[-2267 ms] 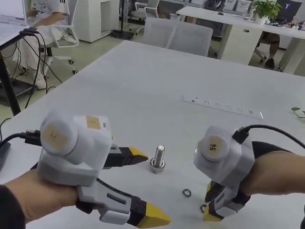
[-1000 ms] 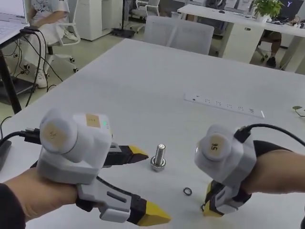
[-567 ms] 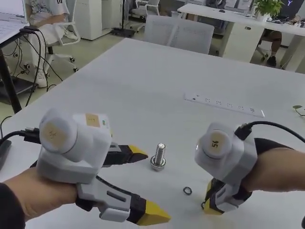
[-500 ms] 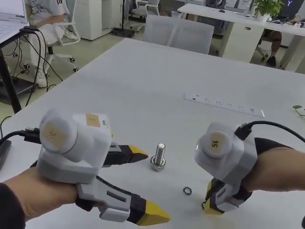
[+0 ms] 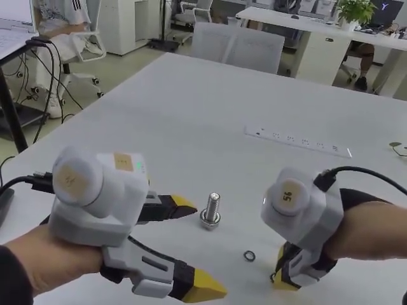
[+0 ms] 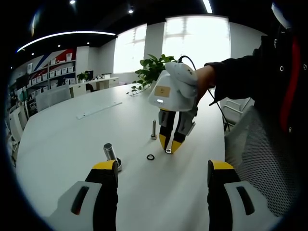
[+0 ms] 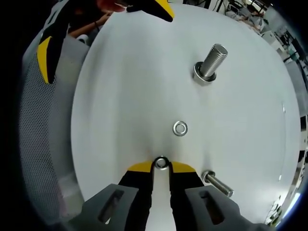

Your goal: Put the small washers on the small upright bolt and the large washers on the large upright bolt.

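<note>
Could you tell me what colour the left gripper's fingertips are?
Yellow fingertips, best seen in the left gripper view.

The white worktop point(image 5: 191, 108) carries a large upright bolt point(image 5: 210, 211), a loose small washer point(image 5: 249, 256) at its five o'clock, and a white power strip point(image 5: 297, 142) towards two o'clock.

Slight dip of R gripper point(image 6: 170, 144) vs 0.5 s ago: body lower over the desk point(image 5: 210, 114) again, approx. as 2.3 s ago. Slight roll too, w/ number on its round back cap turned. Less of small washer point(image 7: 161, 162) at its fingers point(image 7: 140, 169) on show in head view than at start. New pose for bkgd person point(image 5: 58, 13) in chair point(image 5: 81, 46).
</note>
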Motion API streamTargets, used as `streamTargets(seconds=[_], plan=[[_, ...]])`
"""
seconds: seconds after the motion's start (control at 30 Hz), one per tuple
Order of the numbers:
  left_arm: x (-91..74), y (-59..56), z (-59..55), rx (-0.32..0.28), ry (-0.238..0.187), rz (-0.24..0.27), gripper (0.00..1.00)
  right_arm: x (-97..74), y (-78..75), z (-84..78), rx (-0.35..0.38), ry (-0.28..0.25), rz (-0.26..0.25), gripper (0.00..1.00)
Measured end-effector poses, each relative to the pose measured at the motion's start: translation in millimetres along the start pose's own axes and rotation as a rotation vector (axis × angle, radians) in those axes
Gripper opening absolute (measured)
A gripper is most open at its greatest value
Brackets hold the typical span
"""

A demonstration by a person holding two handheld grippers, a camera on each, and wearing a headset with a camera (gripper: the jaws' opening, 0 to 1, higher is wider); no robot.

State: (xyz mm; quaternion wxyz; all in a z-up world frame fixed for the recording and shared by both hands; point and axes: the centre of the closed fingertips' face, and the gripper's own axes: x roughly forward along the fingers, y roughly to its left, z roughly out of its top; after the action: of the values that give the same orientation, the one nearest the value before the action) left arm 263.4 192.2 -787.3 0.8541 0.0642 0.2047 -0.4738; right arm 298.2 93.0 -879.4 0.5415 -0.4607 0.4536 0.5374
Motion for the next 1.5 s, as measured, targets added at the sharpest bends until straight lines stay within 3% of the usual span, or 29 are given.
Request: streamTargets(seconds=[0.63,1.03,1.5], plan=[[1.1,-0.2,2.0,0.008,0.001,-0.004,0.76,-0.4,-0.4,-2.7,0.001,0.006,0.001,0.13],[1.9,0.7,2.9,0.009,-0.004,-0.002,0.76,-23.4,-0.5,-7.4,0.022,-0.018,-0.007,0.13],[3.8,-1.1,2.5,0.01,-0.002,-0.006,0.76,-54.1,-8.8,-32.3,0.072,-0.021,-0.048,0.13]])
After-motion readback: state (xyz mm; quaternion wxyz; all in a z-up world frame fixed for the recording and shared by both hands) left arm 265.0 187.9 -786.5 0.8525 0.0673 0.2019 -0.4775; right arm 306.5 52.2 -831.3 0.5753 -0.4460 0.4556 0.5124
